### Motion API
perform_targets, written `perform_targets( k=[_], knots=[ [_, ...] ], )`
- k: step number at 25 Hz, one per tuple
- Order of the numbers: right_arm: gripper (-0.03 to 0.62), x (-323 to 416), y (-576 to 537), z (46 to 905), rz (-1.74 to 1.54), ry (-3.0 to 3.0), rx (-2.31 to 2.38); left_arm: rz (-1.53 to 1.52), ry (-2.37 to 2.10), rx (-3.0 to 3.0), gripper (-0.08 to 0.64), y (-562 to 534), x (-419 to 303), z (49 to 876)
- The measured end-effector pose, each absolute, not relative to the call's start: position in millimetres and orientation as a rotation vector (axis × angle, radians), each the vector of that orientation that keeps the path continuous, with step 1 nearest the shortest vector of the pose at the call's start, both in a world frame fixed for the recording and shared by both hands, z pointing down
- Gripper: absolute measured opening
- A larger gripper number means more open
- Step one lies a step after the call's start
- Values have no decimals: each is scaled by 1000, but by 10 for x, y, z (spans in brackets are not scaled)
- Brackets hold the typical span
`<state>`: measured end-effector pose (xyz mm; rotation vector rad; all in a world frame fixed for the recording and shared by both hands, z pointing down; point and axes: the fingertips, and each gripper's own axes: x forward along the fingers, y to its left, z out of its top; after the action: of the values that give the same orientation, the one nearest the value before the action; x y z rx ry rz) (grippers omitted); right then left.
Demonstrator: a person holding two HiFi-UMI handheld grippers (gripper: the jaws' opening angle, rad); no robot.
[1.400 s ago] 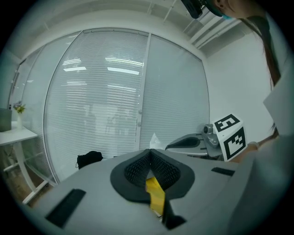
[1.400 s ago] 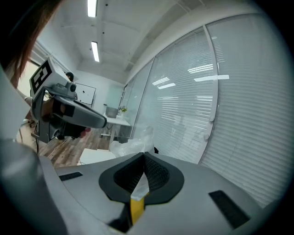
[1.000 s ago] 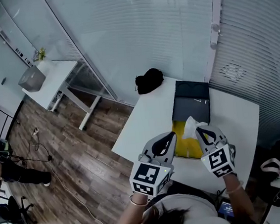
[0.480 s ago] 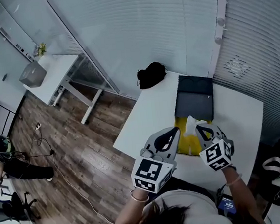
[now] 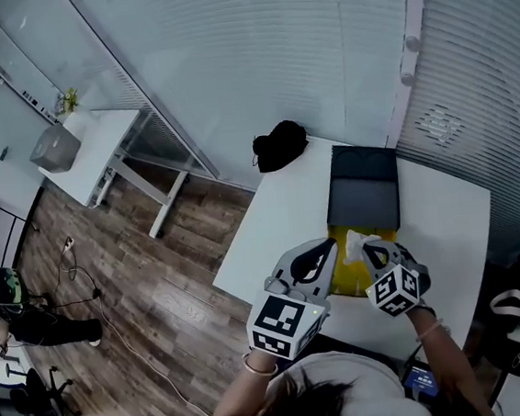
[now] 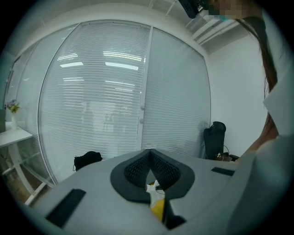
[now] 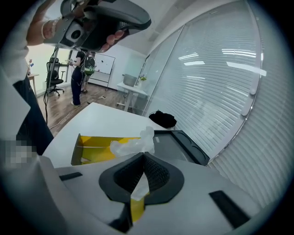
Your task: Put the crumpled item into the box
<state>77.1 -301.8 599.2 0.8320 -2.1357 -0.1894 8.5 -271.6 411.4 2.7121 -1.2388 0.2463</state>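
Observation:
A white crumpled item (image 5: pixel 363 240) (image 7: pixel 132 144) hangs over the open yellow box (image 5: pixel 347 267) (image 7: pixel 96 148) on the white table (image 5: pixel 271 224). My right gripper (image 5: pixel 373 253) (image 7: pixel 144 159) is shut on a strip of the crumpled item, just above the box's near right part. My left gripper (image 5: pixel 323 247) (image 6: pixel 150 153) is shut with nothing between its jaws and hovers over the box's left edge. Through the gap below the left jaws I see a bit of the white item (image 6: pixel 153 187) and the yellow box (image 6: pixel 157 207).
A flat black lid (image 5: pixel 362 190) (image 7: pixel 177 146) lies just beyond the yellow box. A black bag (image 5: pixel 278 145) (image 7: pixel 163 119) (image 6: pixel 87 159) sits at the table's far left corner by the blinds. The table's left edge drops to a wooden floor (image 5: pixel 140 298).
The right gripper with the crumpled item has shifted slightly left and closer to the box. The left gripper has hardly moved.

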Motion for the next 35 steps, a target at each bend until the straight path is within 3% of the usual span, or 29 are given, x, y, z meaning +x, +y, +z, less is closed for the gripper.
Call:
perform_targets(
  k=[35],
  knots=[
    [35,699,-3129,6749,19,-2002,688,259,-1160,2737,18,-2931,15,4146]
  ],
)
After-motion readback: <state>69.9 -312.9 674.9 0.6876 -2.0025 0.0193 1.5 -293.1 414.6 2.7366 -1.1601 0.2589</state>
